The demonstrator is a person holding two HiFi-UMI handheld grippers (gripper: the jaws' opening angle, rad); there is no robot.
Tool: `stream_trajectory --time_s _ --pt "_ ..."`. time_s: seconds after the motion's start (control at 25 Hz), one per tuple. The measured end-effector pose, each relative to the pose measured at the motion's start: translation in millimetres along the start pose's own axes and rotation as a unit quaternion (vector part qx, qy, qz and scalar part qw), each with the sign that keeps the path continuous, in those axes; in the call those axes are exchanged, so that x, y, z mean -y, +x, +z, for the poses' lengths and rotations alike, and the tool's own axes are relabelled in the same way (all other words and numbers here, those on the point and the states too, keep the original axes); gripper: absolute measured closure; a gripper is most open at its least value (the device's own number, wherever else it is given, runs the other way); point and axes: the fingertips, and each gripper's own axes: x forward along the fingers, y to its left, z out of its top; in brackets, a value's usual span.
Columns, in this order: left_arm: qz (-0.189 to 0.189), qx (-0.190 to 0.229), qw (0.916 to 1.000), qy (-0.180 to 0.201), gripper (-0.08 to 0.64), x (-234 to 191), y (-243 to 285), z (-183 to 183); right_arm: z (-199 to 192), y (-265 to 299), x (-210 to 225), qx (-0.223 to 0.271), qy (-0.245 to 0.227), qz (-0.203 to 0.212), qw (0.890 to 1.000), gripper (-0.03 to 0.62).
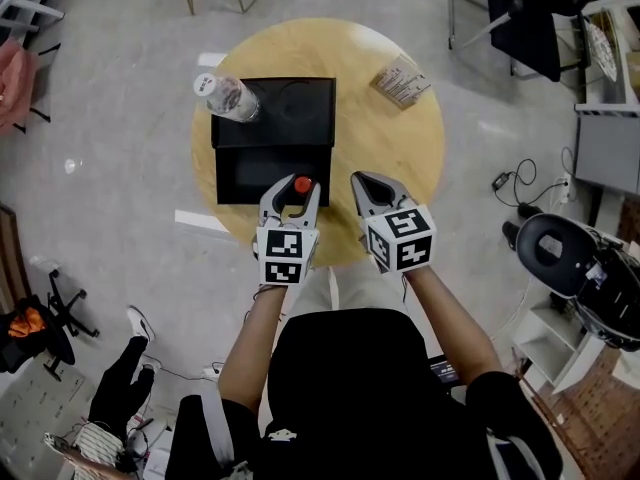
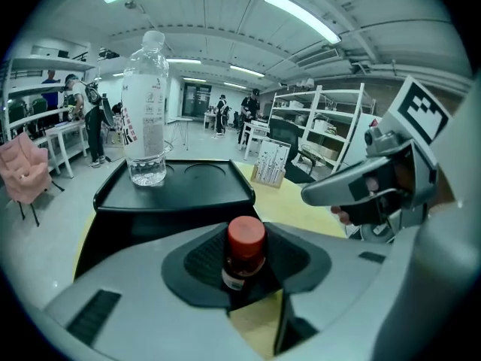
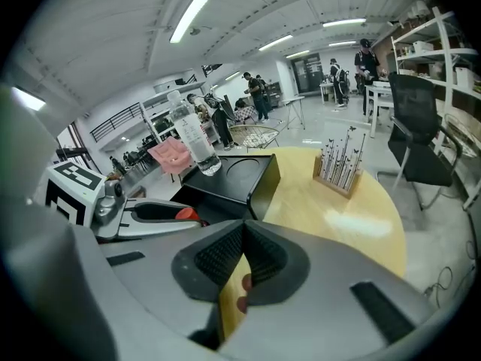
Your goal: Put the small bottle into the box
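When seen in the head view, hung at the near right corner of the black box (image 1: 250, 173): the left gripper (image 1: 291, 190), clamped on the small bottle (image 1: 302, 185). Gripped the dark body from both sides with the pads, just under the red cap (image 2: 246, 235), and kept the bottle upright. Bore a pale label (image 2: 232, 280) low on the body, too small to read. Showed bare tabletop (image 1: 400, 158) under the jaws in the left gripper view. Could not tell whether over the box's opening or just short of it.

Just right of it, near but not touching, over the near edge of the tabletop: the right gripper (image 1: 372, 193). Had its jaws pressed together, with nothing between them.

Carried black-and-white square markers on the cube (image 1: 281, 256) of each gripper.

On the far left of the box, on a flat raised part with round recesses: a clear water bottle (image 1: 228, 96), upright, capped in white, with a little water at the bottom. Was wrapped in a clear label with red writing down one side and fine print beside it. Could read neither.

On the far right of the tabletop, well apart from the box: a small rack (image 1: 402, 80) of upright printed cards. Found the print too fine to make out.
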Motion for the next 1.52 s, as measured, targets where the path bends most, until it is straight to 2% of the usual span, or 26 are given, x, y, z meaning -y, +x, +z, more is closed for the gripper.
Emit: stream_trajectory --time_s 0.44,0.84,1.36,1.52 --pt "-0.004 -0.001 0.9997 0.025 0.407 12.8 11.3 1.5 -14.5 -0.1 9.5 -0.01 0.011 0.0 1.0 0.591" --pt "-0.005 -0.003 0.9997 0.025 0.407 15.7 8.7 -3.9 -28.5 -2.1 2.4 -0.019 0.013 0.004 1.0 0.591" --pt "-0.014 -0.014 0.9991 0.039 0.405 25.2 5.7 -10.5 -27.8 -10.6 1.9 -0.012 0.02 0.001 1.0 0.591" --pt "-0.013 -0.019 0.9991 0.035 0.382 24.3 3.9 -11.2 -28.7 -14.6 0.5 -0.01 0.024 0.0 1.0 0.591"
